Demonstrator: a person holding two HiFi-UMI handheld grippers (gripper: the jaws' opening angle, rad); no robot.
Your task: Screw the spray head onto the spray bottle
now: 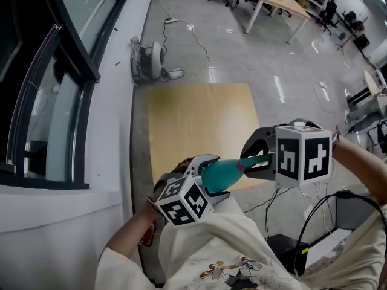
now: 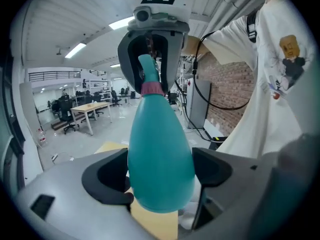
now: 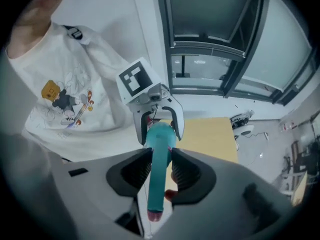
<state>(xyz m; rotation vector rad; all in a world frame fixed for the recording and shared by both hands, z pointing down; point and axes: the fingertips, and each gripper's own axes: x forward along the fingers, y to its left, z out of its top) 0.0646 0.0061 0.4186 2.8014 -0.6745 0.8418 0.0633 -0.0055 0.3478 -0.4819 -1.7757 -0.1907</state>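
Head view: gripping with the left gripper (image 1: 213,179) a teal pear-shaped plastic spray bottle (image 1: 227,171) round its fat belly, held in the air over the near edge of a pale wooden table top (image 1: 199,119), close to the body; pinching with the right gripper (image 1: 251,161) the teal long-stemmed spray head (image 1: 261,159), pink collar (image 1: 242,167) at the bottle's neck. Lying almost level, base to the near left, neck to the right, so pointing straight into the right gripper's mouth. Left gripper view: jaws spread wide and pressed against both flanks of the belly, looking up the bottle's long axis to the collar and, just beyond, the right gripper facing back along that same line. Right gripper view: jaws closed as far as possible on the thin stem, ribbed pads (image 3: 142,169) touching either side, pink tip (image 3: 155,215) toward the camera, bottle directly behind. Probably mid-screwing: head and neck in one line, so calling only for a roll of the right wrist about that axis; cannot tell how far the thread has taken
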